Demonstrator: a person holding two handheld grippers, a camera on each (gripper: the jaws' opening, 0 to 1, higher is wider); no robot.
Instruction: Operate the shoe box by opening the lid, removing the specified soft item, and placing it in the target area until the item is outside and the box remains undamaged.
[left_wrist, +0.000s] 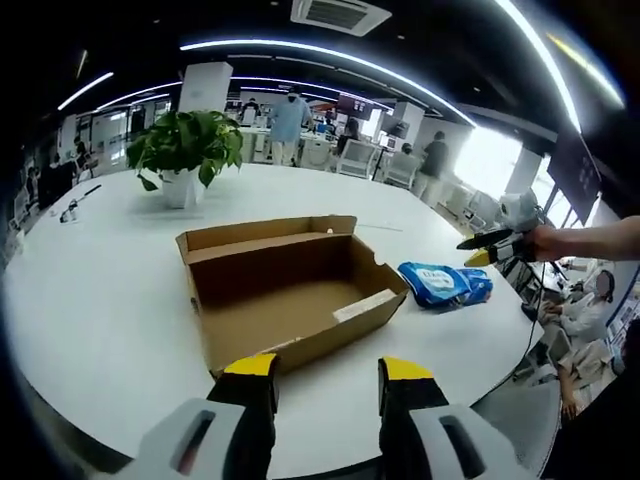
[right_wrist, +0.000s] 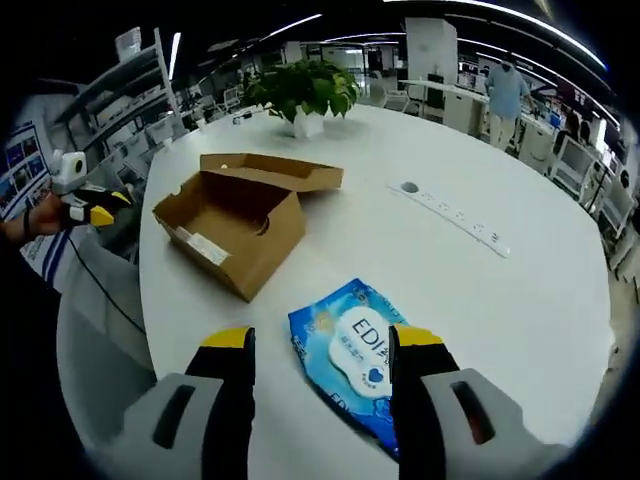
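Shoe box (left_wrist: 290, 295): plain brown cardboard, white label. Beside it, soft pack (right_wrist: 362, 358) blue with white patch. Desk (right_wrist: 520, 300) white.

On the bench (left_wrist: 100, 300) the box (left_wrist: 290, 290) sat open, its lid (left_wrist: 265, 232) folded back toward the plant (left_wrist: 185, 150) standing behind it. In the left gripper view the pack (left_wrist: 445, 284) lay just right of the box, apart from it. In the right gripper view a power strip (right_wrist: 450, 215) lay beyond the pack (right_wrist: 355, 365), right of the box (right_wrist: 235, 225).
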